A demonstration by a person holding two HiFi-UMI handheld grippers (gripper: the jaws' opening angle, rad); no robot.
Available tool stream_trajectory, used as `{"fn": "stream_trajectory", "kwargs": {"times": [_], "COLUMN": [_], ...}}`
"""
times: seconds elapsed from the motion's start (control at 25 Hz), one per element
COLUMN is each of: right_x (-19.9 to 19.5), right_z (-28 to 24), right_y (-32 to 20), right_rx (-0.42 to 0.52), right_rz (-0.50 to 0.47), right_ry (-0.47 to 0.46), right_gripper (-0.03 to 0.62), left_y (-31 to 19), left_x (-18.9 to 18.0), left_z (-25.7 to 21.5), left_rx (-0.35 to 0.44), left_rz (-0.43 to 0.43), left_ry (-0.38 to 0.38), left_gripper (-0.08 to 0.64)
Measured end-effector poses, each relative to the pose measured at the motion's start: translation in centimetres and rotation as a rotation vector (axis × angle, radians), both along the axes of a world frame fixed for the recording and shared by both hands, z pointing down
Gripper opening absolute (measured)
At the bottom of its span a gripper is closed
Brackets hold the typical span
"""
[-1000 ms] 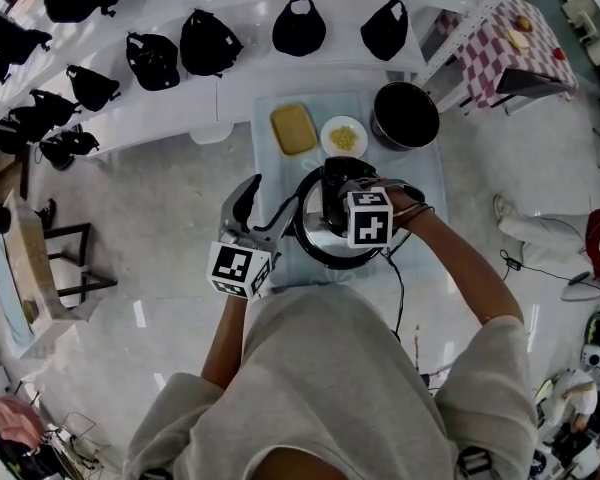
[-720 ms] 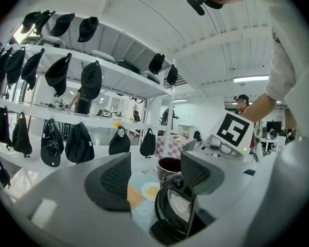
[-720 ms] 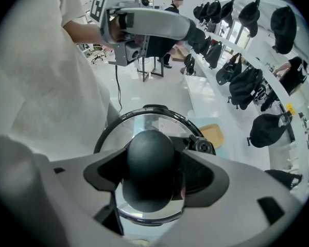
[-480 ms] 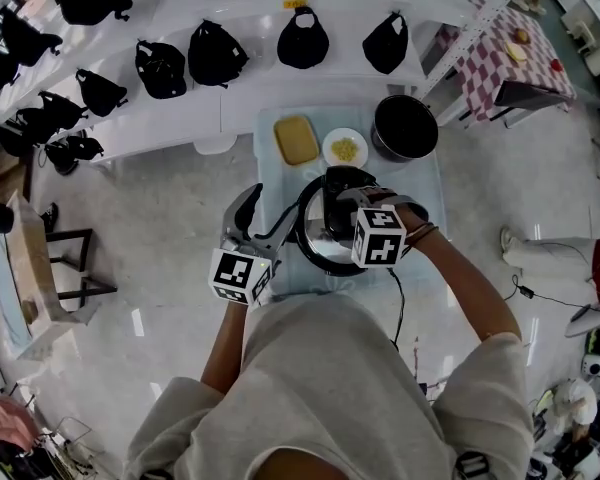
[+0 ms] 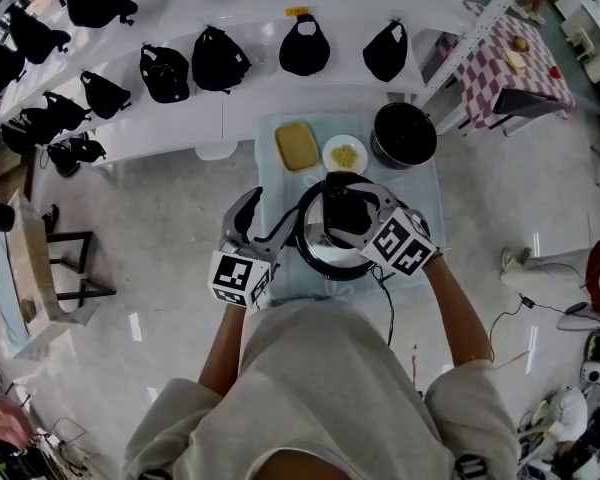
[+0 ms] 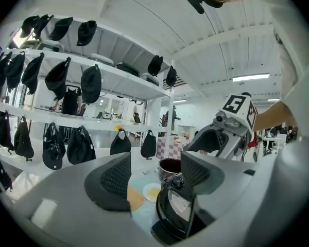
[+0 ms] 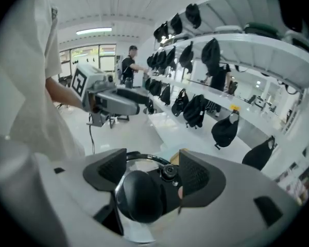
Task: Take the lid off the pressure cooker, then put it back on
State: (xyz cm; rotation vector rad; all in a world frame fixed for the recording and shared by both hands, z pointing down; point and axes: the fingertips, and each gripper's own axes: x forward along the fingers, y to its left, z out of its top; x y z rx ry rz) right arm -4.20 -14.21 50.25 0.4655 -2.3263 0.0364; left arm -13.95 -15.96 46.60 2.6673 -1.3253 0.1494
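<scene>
Currently, the pressure cooker (image 5: 310, 260) is seen at the near middle of a pale blue table (image 5: 430, 188), and its glass lid (image 5: 332, 250) appears to be seated on it. The right gripper (image 5: 355, 196) is held above the lid from the right and is angled downward. In the right gripper view its jaws are spread wide and have just been opening. The lid's black knob (image 7: 139, 194) is framed between them, but neither pad is seen pressing on it.

The left gripper (image 5: 265, 218) is held just left of the cooker, close to level. Its jaws are likewise set wide apart, and nothing is gripped by them. In the left gripper view the far part of the table is seen through the gap, while the lid lies low and beside the right-hand jaw. Whether that jaw touches the cooker cannot be told.

On the far half of the table a yellow board (image 5: 294, 145), a white plate (image 5: 345, 155) with yellow food and a dark pot (image 5: 402, 134) are lined up from left to right. Beyond the table, white shelves (image 5: 240, 98) are hung with black caps (image 5: 220, 58).
</scene>
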Motion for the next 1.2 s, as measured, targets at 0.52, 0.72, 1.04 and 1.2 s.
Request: {"fn": "stream_trajectory", "kwargs": {"times": [0.52,0.72,1.04,1.2], "right_x": [6.0,7.6,7.6,7.6], "right_z": [-8.6,-8.5,-8.3,-7.7], "right_y": [-3.5,-3.1,-2.9,-2.8], "right_rx": [0.284,0.307,0.342,0.332], "right_rz": [0.59,0.66,0.666,0.676], "right_ry": [-0.56,-0.572,-0.568,-0.551], "right_gripper": [0.224,0.016,0.001,0.0], "left_y": [-1.1,-0.9,-0.8,-0.9], "left_x": [-1.3,-2.1,-2.6,-2.7], "left_z": [-1.9,-2.1,-2.0,-1.9], "left_rx": [0.039,0.054,0.062,0.059], "left_rz": [-0.033,-0.075,-0.103,-0.105], "left_ry": [-0.018,-0.016,-0.029,-0.032], "left_gripper": [0.286,0.059,0.008,0.008]}}
